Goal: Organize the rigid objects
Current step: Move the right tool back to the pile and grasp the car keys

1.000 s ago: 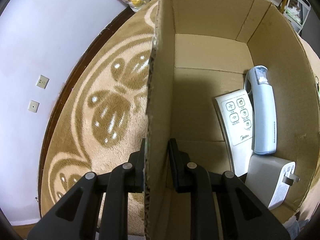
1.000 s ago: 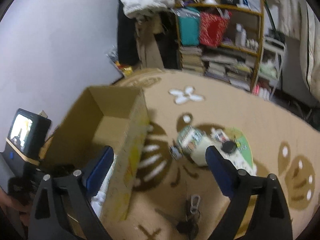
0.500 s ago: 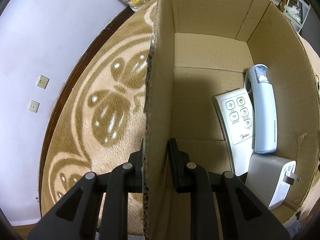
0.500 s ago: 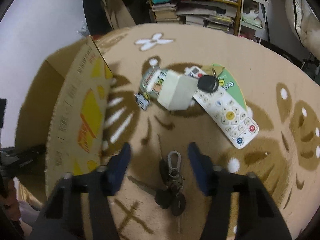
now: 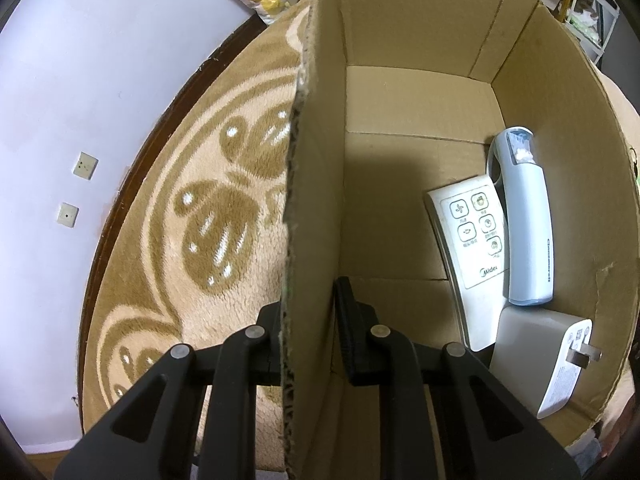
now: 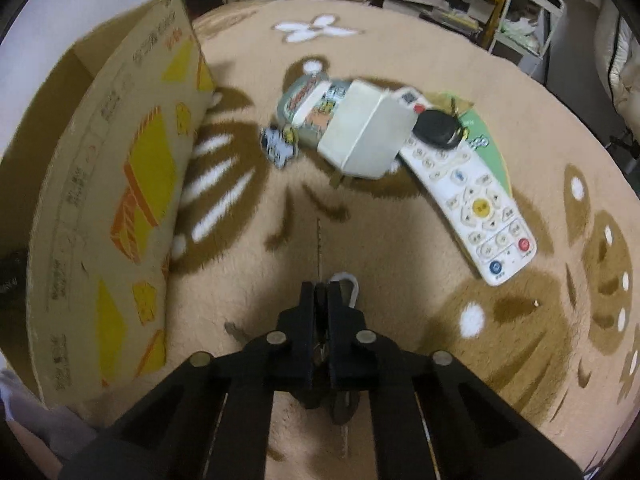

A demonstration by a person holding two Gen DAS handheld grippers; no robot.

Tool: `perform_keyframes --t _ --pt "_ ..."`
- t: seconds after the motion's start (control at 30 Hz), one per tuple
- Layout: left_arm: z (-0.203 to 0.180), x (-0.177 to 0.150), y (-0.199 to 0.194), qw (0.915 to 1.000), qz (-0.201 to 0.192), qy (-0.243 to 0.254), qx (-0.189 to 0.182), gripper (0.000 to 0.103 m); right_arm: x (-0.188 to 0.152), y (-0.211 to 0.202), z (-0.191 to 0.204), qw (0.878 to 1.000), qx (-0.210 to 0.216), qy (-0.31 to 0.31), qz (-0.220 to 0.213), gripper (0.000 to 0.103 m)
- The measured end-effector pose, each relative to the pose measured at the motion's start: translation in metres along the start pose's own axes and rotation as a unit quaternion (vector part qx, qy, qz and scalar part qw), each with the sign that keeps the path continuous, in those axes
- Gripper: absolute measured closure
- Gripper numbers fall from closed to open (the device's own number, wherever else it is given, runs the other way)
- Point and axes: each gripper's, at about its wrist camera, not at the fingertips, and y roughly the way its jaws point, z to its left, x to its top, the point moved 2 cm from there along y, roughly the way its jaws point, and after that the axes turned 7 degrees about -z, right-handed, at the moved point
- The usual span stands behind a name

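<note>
Since half a second ago the right gripper [image 6: 321, 294] has dropped onto the key bunch [image 6: 344, 280] and gone from spread wide to pressed nearly together; the left gripper [image 5: 310, 312] has not shifted. Right side, nearest: jaws pinch at the bunch on the carpet [image 6: 400, 248], a pale carabiner loop poking out just past the tips, one thin key blade lying ahead on the pile, more metal hidden under the fingers. Judgement: small, dense, hard metal, loosely linked, so it will dangle and swing when lifted; best hold is on the ring or carabiner, not a single blade, which could slip or pivot. Carpet pile may snag a key. Farther out, untouched: white remote [image 6: 472, 204], black key fob [image 6: 438, 130] resting on it, cream box [image 6: 368, 132], printed tin [image 6: 308, 108], small charm [image 6: 280, 144]. All rigid; the remote is long and light, best taken mid-body. Left side: jaws clamp the near wall of the cardboard box [image 5: 316, 160], one finger outside, one inside, steadying it. Inside already, along the far wall: fan remote [image 5: 472, 240], pale blue handheld device [image 5: 524, 232], white plug adapter [image 5: 548, 364]. Box stands just left of the keys.
</note>
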Motion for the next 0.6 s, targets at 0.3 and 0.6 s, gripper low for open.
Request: perform_keyframes --t 0.3,0.6 --pt "-0.001 0.0 0.0 1.0 0.003 -0.001 0.002 0.084 0.022 -0.025 0.001 0.997 0.012 0.016 -0.073 0.096" --pt "-0.002 0.0 -0.001 1.0 0.003 0.001 0.001 0.084 0.045 -0.029 0.022 0.994 0.013 -0.017 -0.111 0.096"
